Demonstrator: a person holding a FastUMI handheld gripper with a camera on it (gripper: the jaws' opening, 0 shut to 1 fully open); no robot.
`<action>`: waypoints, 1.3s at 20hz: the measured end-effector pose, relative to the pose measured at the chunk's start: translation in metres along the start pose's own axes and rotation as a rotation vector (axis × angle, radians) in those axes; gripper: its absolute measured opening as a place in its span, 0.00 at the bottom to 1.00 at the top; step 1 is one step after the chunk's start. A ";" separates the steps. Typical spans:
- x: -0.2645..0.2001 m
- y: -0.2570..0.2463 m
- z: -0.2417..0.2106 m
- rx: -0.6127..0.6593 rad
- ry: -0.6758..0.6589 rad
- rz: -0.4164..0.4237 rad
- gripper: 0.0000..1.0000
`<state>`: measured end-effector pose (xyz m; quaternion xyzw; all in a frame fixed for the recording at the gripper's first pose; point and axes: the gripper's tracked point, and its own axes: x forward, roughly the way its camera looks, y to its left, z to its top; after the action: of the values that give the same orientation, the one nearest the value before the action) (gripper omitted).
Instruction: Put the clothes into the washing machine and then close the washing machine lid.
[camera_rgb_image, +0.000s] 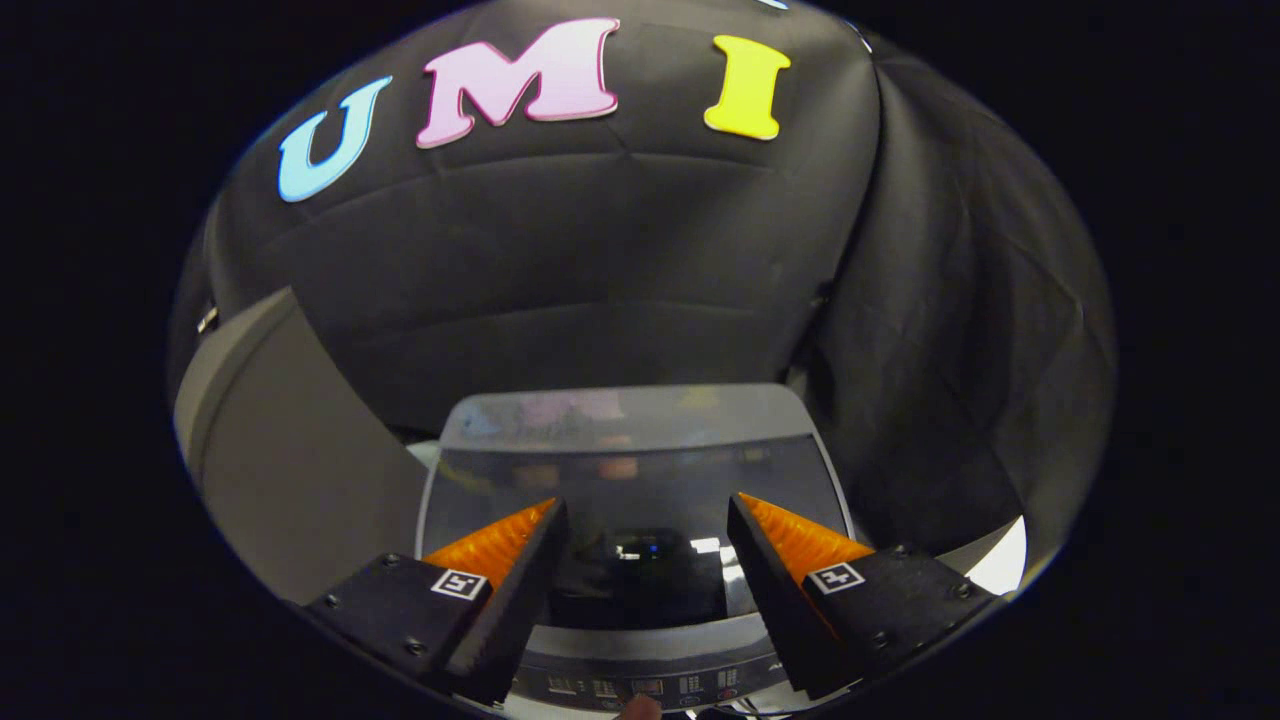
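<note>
Below the gripper (648, 520), the washing machine (640, 655) sat with its lid (630, 470) closed and lying flat, a smooth, glossy panel of dark tinted glass in a pale grey rounded frame. That glass threw back dim reflections of the booth wall, plus a few small bright glints between the fingers. The gripper's jaws stood wide apart and held nothing; each finger tapered to a wedge-shaped tip with a finely ribbed inner face, and each carried a small square black-and-white marker on its blocky base, which was fastened with small screws. Both fingertips hung over the lid's glass, one toward each side of it, though whether they touched it could not be told. Nearer than the fingers ran the machine's control panel (645, 687), a curved dark strip with a row of small lit indicators and buttons, and a fingertip (638, 708) of a person showed at its near edge, just beside the buttons. Through the tinted lid the drum's contents could not be made out, so the clothes could not be seen. Left of the machine rose a large, plain grey slab (290, 450) with a matte surface and a rounded upper corner, standing close beside the lid's frame. Beyond the machine hung the booth's black cloth wall (600, 290), soft and creased into broad folds, with a second drape (960, 360) bunched to the right.
</note>
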<state>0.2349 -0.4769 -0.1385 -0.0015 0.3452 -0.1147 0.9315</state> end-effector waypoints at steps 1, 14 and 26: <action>0.003 0.000 -0.013 -0.009 0.019 -0.006 1.00; 0.017 0.001 -0.082 -0.042 0.173 0.002 0.99; -0.095 0.004 0.074 0.016 -0.271 0.040 0.99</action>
<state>0.2137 -0.4582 -0.0216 -0.0028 0.2154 -0.0974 0.9716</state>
